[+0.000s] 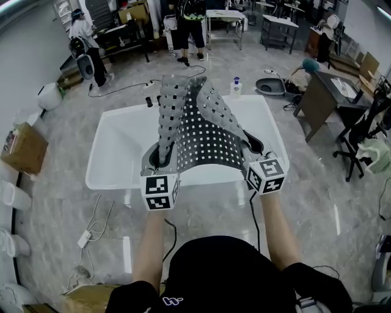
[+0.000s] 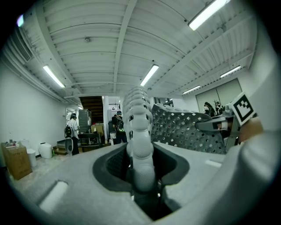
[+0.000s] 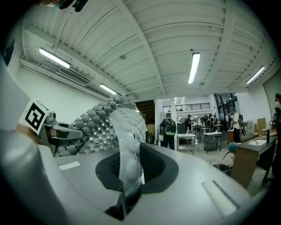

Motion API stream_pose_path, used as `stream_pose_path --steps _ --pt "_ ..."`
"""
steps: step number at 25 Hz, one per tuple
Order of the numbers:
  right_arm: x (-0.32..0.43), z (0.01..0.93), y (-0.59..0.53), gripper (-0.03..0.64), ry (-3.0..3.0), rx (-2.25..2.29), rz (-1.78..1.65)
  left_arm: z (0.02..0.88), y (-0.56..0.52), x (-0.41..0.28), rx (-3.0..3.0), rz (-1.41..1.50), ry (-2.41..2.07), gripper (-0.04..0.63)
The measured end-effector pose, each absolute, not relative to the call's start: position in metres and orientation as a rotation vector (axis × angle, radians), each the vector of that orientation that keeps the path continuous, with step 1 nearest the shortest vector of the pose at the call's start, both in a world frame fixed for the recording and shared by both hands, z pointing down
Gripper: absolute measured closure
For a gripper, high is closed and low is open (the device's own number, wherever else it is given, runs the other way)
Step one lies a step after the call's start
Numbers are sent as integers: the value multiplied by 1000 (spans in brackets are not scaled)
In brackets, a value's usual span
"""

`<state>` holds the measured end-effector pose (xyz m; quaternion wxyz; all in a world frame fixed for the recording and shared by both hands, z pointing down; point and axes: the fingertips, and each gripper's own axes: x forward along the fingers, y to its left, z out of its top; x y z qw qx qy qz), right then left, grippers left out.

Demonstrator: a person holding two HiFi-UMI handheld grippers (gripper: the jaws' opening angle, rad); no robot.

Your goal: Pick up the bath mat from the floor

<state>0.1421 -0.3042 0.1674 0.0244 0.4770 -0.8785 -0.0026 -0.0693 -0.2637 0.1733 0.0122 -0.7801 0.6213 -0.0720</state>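
Bath mat point(image 1: 204, 131) hangs raised above the white tub point(image 1: 116, 147), one corner clamped in our left gripper point(image 1: 164, 158), another in our right gripper point(image 1: 253, 147). We should lift both evenly; its far end possibly touches the tub.

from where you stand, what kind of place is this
Probably a large workshop or lab hall: metal work tables, a desk with an office chair, and long ceiling strip lights.
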Motion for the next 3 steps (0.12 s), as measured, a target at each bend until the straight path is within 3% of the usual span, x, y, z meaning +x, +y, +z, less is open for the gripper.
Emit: stream_pose_path --steps 3 --pt "139 165 -305 597 -2716 1479 -9 171 -265 -73 -2433 -226 1935 465"
